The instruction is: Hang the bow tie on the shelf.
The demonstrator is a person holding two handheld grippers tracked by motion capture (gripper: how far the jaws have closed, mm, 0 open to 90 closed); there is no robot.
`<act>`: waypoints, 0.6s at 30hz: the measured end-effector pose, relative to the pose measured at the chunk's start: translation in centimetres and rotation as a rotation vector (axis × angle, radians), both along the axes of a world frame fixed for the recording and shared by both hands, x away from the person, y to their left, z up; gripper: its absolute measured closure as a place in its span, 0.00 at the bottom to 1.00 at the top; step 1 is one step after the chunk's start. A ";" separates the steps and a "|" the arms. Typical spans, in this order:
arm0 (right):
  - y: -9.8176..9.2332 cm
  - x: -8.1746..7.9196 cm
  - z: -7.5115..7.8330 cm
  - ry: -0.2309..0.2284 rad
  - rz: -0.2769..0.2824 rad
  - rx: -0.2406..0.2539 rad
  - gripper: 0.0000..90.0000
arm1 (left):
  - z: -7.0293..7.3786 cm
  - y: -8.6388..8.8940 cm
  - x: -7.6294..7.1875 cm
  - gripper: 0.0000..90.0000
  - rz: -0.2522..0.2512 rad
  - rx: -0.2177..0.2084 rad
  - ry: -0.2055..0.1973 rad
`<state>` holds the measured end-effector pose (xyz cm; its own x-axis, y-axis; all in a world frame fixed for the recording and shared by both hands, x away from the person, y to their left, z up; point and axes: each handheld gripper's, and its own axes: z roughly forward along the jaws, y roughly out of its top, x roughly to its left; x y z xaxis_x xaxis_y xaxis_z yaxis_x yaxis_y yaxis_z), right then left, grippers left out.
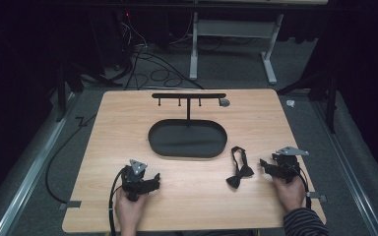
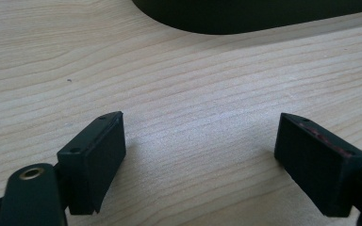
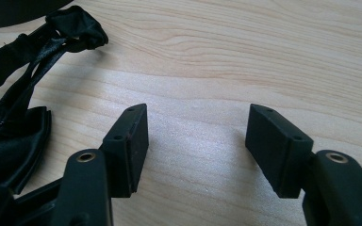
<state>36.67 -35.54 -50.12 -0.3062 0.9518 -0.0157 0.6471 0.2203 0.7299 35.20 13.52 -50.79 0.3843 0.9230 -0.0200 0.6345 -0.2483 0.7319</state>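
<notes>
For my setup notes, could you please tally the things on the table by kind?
Bow tie: 1
Stand with oval tray and hook bar: 1
Hand-held gripper: 2, left and right, both open and empty
Total: 4

The table [image 1: 192,191] is pale, smooth-grained wood. The tray [image 1: 187,139] looks matt black metal. The bow tie [image 3: 14,136], left of frame, is glossy black cloth.

left gripper [image 1: 153,180]: black, grey three-cornered plate on top, black cable trailed off
right gripper [image 1: 265,165]: black, same grey plate, brass-ringed screw holes
sleeve [image 1: 302,222]: dark, thin pale stripes
</notes>
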 end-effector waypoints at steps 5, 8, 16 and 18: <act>0.0 0.0 0.0 0.002 0.007 0.002 0.46 | 0.0 0.0 0.0 0.19 0.000 0.000 0.000; 0.0 0.0 0.0 0.002 0.008 0.003 0.46 | 0.0 0.0 0.0 0.19 0.000 0.000 0.000; 0.1 0.0 0.0 0.002 0.007 0.003 0.45 | 0.0 0.0 0.0 0.19 0.000 0.000 0.000; 0.1 0.0 0.0 0.002 0.006 0.003 0.45 | 0.0 0.0 0.0 0.19 0.000 0.000 0.000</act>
<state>36.65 -35.47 -50.12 -0.3120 0.9500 -0.0126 0.6470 0.2222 0.7294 35.20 13.52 -50.79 0.3843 0.9230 -0.0200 0.6347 -0.2484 0.7318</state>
